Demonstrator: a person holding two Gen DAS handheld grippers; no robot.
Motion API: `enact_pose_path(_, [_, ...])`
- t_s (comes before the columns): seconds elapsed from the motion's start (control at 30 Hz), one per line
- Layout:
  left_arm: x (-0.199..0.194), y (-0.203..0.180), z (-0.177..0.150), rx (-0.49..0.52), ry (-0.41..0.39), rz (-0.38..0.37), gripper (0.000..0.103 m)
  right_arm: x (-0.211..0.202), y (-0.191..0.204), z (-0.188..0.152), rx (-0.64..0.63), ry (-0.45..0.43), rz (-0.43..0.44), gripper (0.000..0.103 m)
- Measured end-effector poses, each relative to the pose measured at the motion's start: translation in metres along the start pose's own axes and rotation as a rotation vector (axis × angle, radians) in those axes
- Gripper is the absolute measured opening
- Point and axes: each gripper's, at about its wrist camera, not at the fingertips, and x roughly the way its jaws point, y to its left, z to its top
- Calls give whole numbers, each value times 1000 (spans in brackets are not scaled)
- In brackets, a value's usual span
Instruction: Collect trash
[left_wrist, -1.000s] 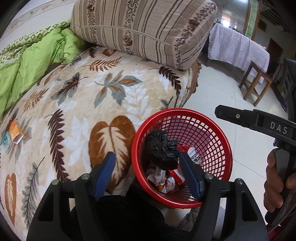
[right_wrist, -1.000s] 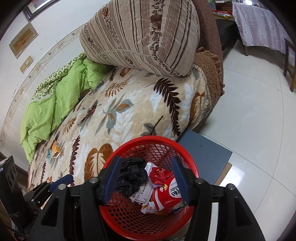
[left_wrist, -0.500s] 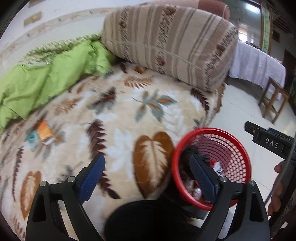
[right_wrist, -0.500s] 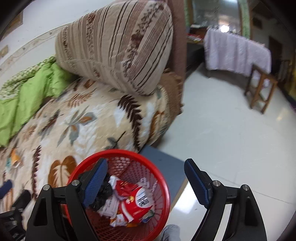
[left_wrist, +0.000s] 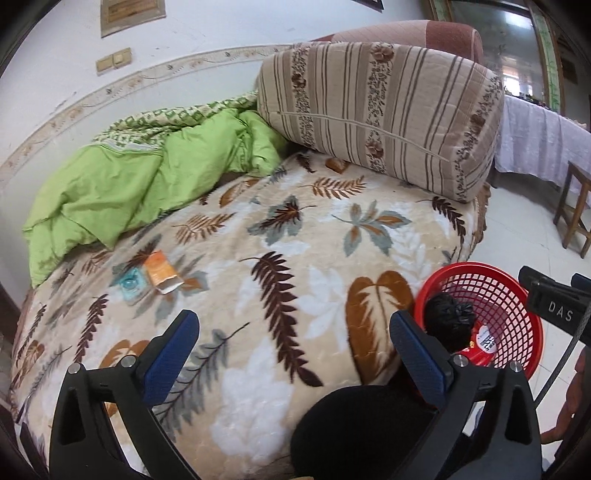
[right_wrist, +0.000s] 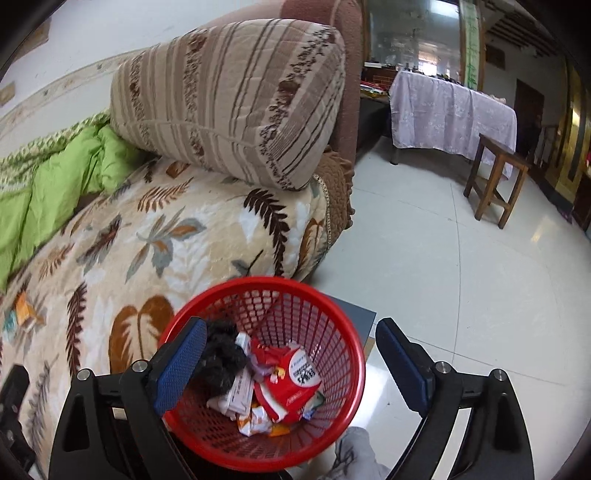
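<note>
Red mesh basket (right_wrist: 264, 373) sits under your right claw (right_wrist: 291, 363), black bag (right_wrist: 221, 356) and red wrapper (right_wrist: 291, 380) dropped in. Both claws have just been opening and gape empty. Your left claw (left_wrist: 293, 354) has swung off the basket toward the orange packet (left_wrist: 160, 271) ahead-left on the blanket (left_wrist: 295, 258). "DAS" reads on the tool; wrapper print is illegible.

Past your left jaws you've got a leaf-print blanket (left_wrist: 295, 266), with a green quilt (left_wrist: 122, 192) and striped pillow (left_wrist: 376, 122) farther out; a wooden stool (right_wrist: 495, 177) sits beyond your right jaws.
</note>
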Motion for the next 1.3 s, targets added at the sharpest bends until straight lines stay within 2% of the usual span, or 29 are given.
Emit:
enact_pose_path(0.23, [-3, 6, -9, 8, 6, 36, 103, -10, 10, -7, -39, -16, -16, 94])
enact_pose_path(0.4, [-1, 8, -11, -7, 17, 18, 103, -16, 17, -9, -72, -34, -14, 94])
enact_pose_path(0.53, [-1, 7, -12, -6, 12, 32, 103, -17, 19, -11, -84, -38, -8, 94])
enact_pose_path(1.3, [-1, 6, -11, -26, 21, 18, 103, -16, 18, -11, -83, -30, 1, 94])
